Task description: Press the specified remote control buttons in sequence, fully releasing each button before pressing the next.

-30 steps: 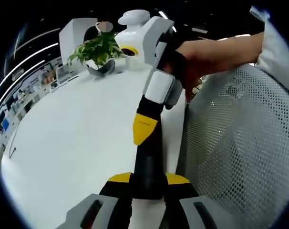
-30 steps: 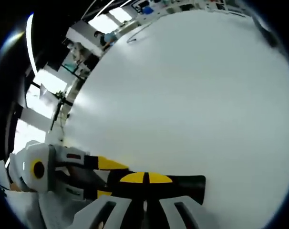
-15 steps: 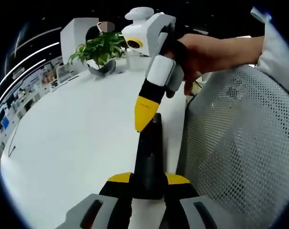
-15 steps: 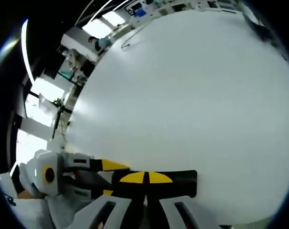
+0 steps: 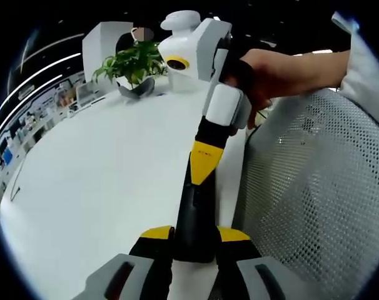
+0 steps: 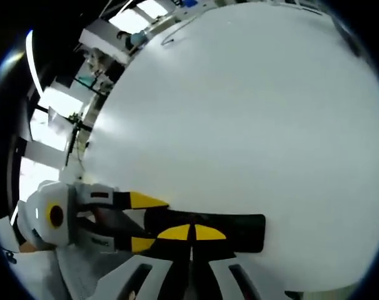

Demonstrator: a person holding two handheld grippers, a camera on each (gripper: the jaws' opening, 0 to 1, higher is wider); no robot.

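Left gripper (image 5: 194, 240) jaws clamp a slim matte-black remote (image 5: 194, 215); right gripper (image 5: 204, 164) jaws together, yellow tips on it, over smooth white table (image 5: 96, 175).

From where I stand, the long black remote control (image 5: 194, 219) is clamped at its near end between the left gripper (image 5: 194, 240), so that end is covered by the yellow-tipped jaws. No buttons can be made out on its dark face. Toward twelve o'clock, the right gripper (image 5: 205, 164) lies over the remote's far end, and whether its tip touches is not clear. The hand (image 5: 271, 72) holding it is cut off at two o'clock by the view's edge. In the right gripper view the remote (image 6: 236, 226) is partly hidden behind that gripper's closed jaws, and the far shelving at twelve o'clock is too small to read.
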